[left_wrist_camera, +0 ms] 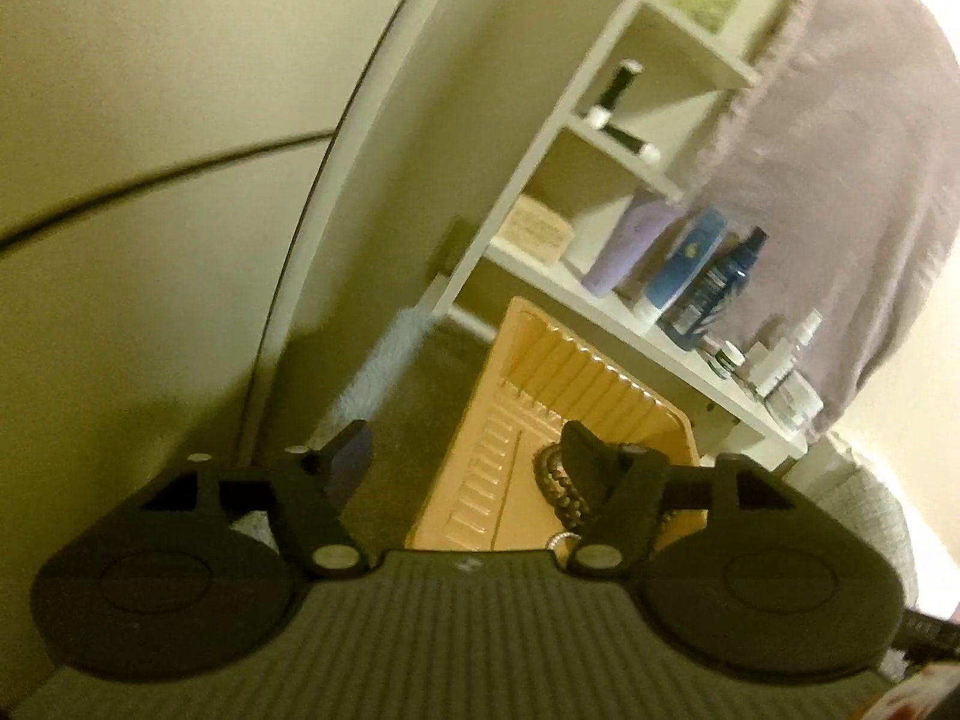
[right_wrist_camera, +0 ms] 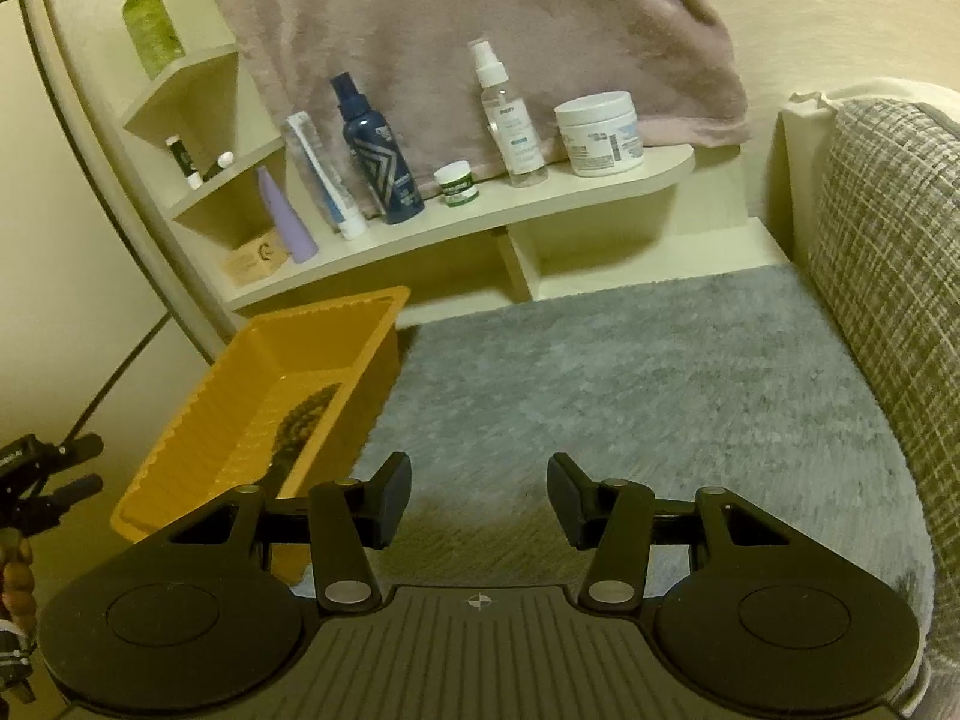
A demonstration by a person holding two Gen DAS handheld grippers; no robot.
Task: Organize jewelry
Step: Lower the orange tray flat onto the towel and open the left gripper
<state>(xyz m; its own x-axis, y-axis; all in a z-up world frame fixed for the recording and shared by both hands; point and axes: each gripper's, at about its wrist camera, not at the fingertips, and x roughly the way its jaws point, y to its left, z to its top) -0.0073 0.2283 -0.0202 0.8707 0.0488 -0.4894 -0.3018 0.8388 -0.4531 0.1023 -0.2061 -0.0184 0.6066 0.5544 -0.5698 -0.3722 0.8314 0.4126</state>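
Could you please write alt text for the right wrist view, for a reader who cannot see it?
The right gripper hangs open and empty over a grey rug. To its left an orange tray holds dark beaded jewelry; behind, a white shelf carries bottles and jars.

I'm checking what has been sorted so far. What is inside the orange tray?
Inside the orange tray, a dark beaded bracelet lies on the ribbed floor. The left wrist view adds a thin silvery ring near it. The left gripper covers the tray's near end.
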